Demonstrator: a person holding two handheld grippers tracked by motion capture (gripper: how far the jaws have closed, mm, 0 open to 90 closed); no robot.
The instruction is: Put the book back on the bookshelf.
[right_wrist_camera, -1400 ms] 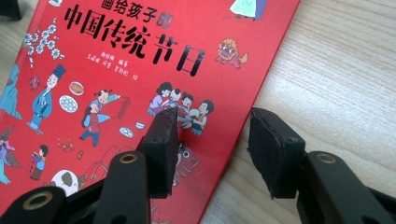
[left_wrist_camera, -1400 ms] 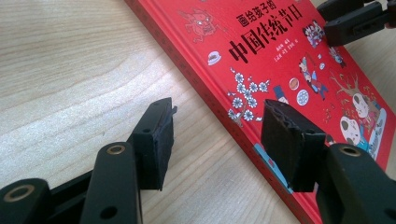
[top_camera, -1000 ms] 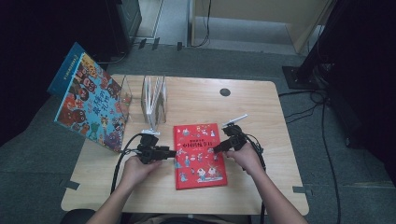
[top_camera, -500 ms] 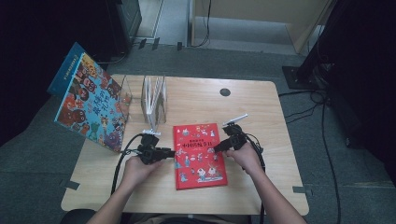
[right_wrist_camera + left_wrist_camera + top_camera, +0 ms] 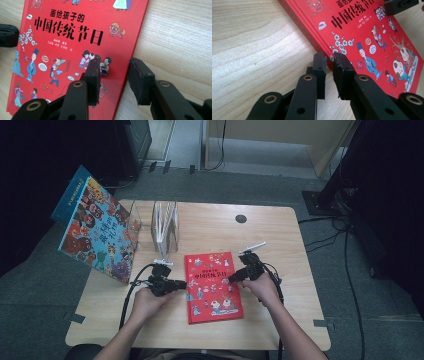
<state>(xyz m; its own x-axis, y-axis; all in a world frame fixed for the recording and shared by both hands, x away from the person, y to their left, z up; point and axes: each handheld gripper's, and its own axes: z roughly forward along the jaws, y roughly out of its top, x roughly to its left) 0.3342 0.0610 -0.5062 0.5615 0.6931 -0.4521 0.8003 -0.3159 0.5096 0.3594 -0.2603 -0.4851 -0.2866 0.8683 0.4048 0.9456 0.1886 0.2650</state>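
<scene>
Two grippers at the side edges of a red picture book [image 5: 212, 286] lying flat at the lower centre of the table [image 5: 280, 240].

In the high view the left gripper [image 5: 180, 283] meets the book's left edge; its jaws have just been closing and now pinch that edge [image 5: 329, 61] in a narrow gap. The right gripper [image 5: 234, 277] sits at the right edge, jaws half-wide and straddling it [image 5: 113, 72], one jaw over the cover, one over bare wood.

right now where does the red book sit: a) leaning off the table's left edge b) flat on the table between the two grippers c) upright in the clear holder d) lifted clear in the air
b: the red book lies flat on the table, with the left gripper at its left edge and the right gripper at its right edge.
</scene>
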